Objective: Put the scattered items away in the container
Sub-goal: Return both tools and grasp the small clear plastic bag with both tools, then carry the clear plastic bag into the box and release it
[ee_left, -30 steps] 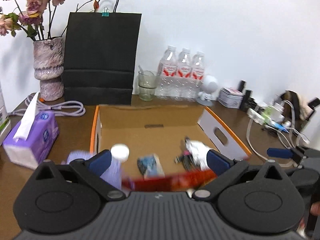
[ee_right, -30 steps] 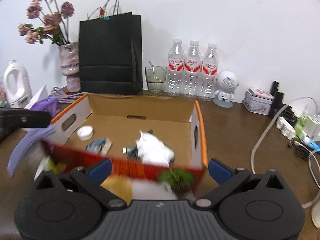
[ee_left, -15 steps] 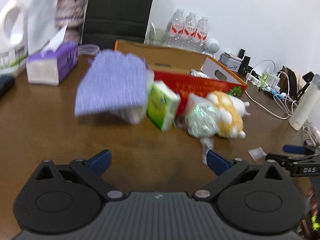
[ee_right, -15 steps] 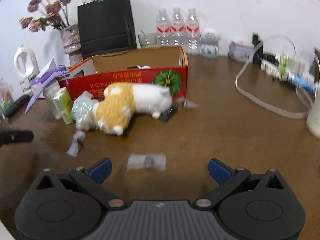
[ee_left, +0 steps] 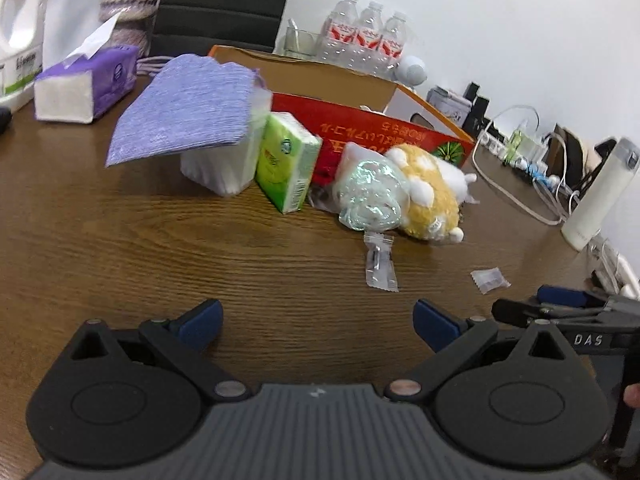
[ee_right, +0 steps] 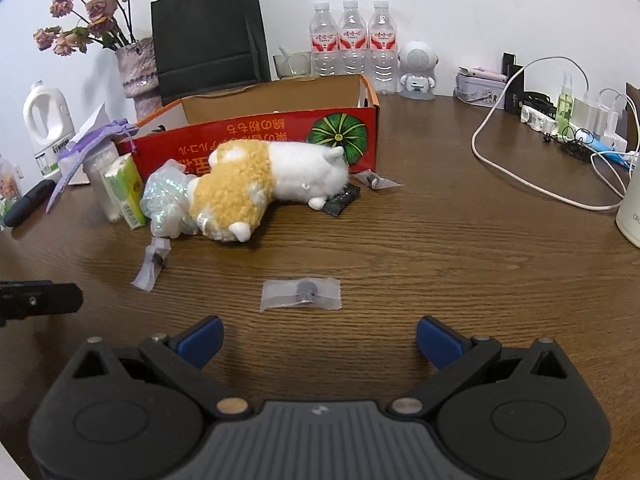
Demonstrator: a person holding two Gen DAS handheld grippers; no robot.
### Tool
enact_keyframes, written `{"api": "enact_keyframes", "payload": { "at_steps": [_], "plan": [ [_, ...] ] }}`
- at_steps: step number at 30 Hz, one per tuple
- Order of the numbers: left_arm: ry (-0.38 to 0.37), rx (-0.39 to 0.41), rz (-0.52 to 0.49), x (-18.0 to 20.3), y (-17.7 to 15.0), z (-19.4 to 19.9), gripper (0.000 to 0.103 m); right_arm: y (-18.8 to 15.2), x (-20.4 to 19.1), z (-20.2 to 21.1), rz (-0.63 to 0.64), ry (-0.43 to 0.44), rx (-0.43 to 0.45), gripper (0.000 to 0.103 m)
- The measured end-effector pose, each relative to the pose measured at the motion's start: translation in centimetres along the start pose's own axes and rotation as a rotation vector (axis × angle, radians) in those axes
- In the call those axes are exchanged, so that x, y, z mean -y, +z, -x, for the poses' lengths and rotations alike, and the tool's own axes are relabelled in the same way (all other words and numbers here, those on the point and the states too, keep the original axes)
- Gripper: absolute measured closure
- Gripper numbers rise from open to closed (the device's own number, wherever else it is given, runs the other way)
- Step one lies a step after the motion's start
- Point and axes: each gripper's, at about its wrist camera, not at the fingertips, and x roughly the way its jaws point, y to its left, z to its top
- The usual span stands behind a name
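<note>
A red cardboard box (ee_right: pixel 280 136) (ee_left: pixel 384 128) stands on the brown table. In front of it lie a yellow-and-white plush toy (ee_right: pixel 260 180) (ee_left: pixel 428 192), a shiny crumpled bag (ee_right: pixel 170 204) (ee_left: pixel 370 196), a green tissue pack (ee_right: pixel 126 190) (ee_left: pixel 286 162), a cotton-swab tub under a purple cloth (ee_left: pixel 192 116), a black packet (ee_right: pixel 340 200) and small clear sachets (ee_right: pixel 301 294) (ee_right: pixel 151 262) (ee_left: pixel 378 260) (ee_left: pixel 490 280). My left gripper (ee_left: pixel 316 320) and right gripper (ee_right: pixel 318 338) are both open and empty, low over the table short of the items.
At the back stand a black paper bag (ee_right: pixel 208 32), a vase of dried flowers (ee_right: pixel 136 64), three water bottles (ee_right: pixel 352 44), a glass, a small white robot figure (ee_right: pixel 418 70) and a detergent jug (ee_right: pixel 48 124). Cables and chargers (ee_right: pixel 560 128) lie at the right. A purple tissue pack (ee_left: pixel 84 88) sits left.
Both grippers have pulled back from over the box to low above the table's near side. The items now lie in front of the box. The grippers stay open.
</note>
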Motion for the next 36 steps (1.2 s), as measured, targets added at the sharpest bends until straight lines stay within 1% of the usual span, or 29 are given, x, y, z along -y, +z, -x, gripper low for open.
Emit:
{"api": "enact_keyframes", "payload": {
  "at_steps": [5,10,11,12,13,14,15,16,17,18,19,20,21,22,23,25,28,36],
  "plan": [
    [0.037,-0.007,-0.059,1.9,0.6,-1.6,0.0,0.3,-0.7,-0.7,0.031,-0.02,-0.001,0.0],
    [0.034,0.0,-0.089,3.4,1.4,-3.2,0.001,0.6,-1.5,-1.6,0.058,-0.058,0.013,0.0],
    [0.039,0.004,-0.103,3.7,1.6,-3.5,0.007,0.7,-1.5,-1.7,0.055,-0.057,0.016,0.0],
    [0.044,0.007,-0.118,4.0,1.7,-3.8,0.015,0.8,-1.5,-1.8,0.057,-0.057,0.02,0.003],
    [0.054,0.011,-0.136,4.4,1.8,-4.0,0.018,0.9,-1.5,-1.8,0.06,-0.053,0.025,0.006],
    [0.063,0.016,-0.147,4.6,1.9,-4.2,0.026,0.9,-1.6,-1.8,0.061,-0.047,0.03,0.009],
    [0.066,0.022,-0.156,4.9,2.0,-4.4,0.035,1.0,-1.6,-1.8,0.062,-0.047,0.035,0.016],
    [0.066,0.027,-0.163,5.0,2.1,-4.6,0.039,1.0,-1.6,-1.7,0.062,-0.045,0.04,0.022],
    [0.059,0.031,-0.167,5.1,2.1,-4.6,0.047,1.1,-1.6,-1.7,0.065,-0.043,0.043,0.026],
    [0.046,0.035,-0.169,5.2,2.1,-4.7,0.057,1.1,-1.6,-1.6,0.068,-0.04,0.047,0.033],
    [0.036,0.038,-0.171,5.3,2.1,-4.7,0.062,1.1,-1.7,-1.5,0.075,-0.036,0.05,0.041],
    [0.034,0.041,-0.18,5.4,2.1,-4.8,0.069,1.1,-1.7,-1.4,0.078,-0.031,0.053,0.045],
    [0.037,0.046,-0.196,5.6,2.0,-4.8,0.075,1.1,-1.7,-1.4,0.079,-0.027,0.056,0.054],
    [0.041,0.051,-0.209,5.8,1.8,-4.8,0.078,1.1,-1.8,-1.3,0.08,-0.023,0.058,0.06],
    [0.038,0.056,-0.216,5.8,1.7,-4.7,0.085,1.1,-1.8,-1.2,0.081,-0.018,0.059,0.062],
    [0.027,0.062,-0.214,5.8,1.6,-4.7,0.085,1.0,-1.7,-1.1,0.078,-0.008,0.062,0.065],
    [0.014,0.066,-0.213,5.7,1.5,-4.7,0.085,0.8,-1.7,-0.9,0.071,-0.005,0.071,0.067],
    [0.0,0.069,-0.203,5.5,1.5,-4.4,0.086,0.7,-1.6,-0.6,0.064,-0.001,0.078,0.068]
  ]
}}
